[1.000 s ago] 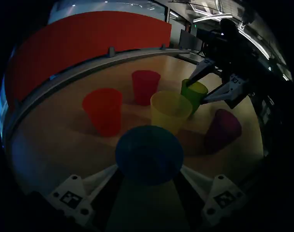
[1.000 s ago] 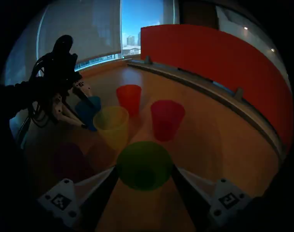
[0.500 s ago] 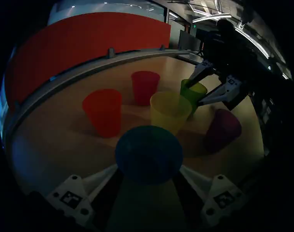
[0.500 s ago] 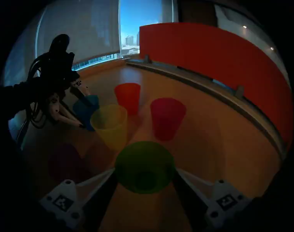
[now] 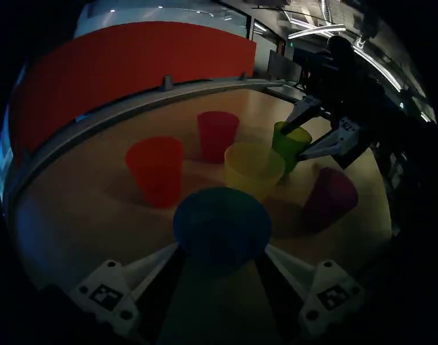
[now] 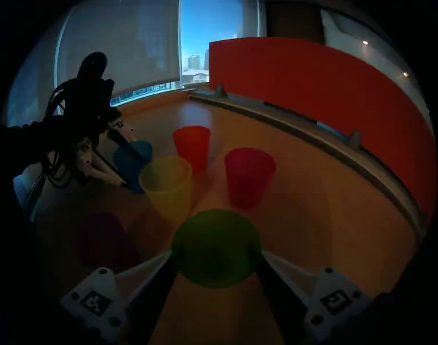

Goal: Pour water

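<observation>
Clamps the blue cup (image 5: 221, 224) in the jaws of the left gripper (image 5: 221, 253), the green cup (image 6: 216, 247) in those of the right gripper (image 6: 216, 264), both upright, close to the yellow cup (image 5: 253, 169) on the worktop (image 5: 92, 201).

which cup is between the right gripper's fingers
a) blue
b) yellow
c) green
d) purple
c: in the right gripper view the green cup sits clamped between the two fingers of the right gripper. The blue cup is in the left gripper, and the yellow cup stands free beyond the green one.
</observation>
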{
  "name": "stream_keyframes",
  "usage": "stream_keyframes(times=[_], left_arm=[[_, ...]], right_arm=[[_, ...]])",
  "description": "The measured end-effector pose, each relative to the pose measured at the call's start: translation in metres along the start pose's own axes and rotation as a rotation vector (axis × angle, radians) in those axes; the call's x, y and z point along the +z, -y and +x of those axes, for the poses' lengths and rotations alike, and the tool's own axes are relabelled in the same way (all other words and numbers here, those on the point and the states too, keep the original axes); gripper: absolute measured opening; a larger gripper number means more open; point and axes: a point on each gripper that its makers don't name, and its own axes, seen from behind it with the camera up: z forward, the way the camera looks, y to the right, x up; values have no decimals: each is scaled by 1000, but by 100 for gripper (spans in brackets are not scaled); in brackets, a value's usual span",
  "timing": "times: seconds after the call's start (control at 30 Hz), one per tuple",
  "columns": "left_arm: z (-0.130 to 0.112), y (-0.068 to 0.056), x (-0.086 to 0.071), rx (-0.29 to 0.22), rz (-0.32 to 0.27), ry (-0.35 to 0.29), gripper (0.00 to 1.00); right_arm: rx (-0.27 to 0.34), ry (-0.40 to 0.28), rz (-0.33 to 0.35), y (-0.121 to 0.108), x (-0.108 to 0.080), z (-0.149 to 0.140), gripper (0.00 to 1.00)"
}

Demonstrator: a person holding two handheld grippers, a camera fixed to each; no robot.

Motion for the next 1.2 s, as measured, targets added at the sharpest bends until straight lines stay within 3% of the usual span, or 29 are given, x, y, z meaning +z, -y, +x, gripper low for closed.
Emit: stream_keyframes(times=[0.5, 0.9, 1.2], left_arm=[[34, -5, -28, -18, 26, -118, 79], [72, -12, -67, -24, 68, -242, 78], [100, -22, -98, 17, 103, -333, 78]], right_arm=[[-7, -50, -33, 2, -30, 18, 89], [-29, -121, -62, 9, -66, 41, 89], [-43, -186, -83, 17, -91, 58, 89]])
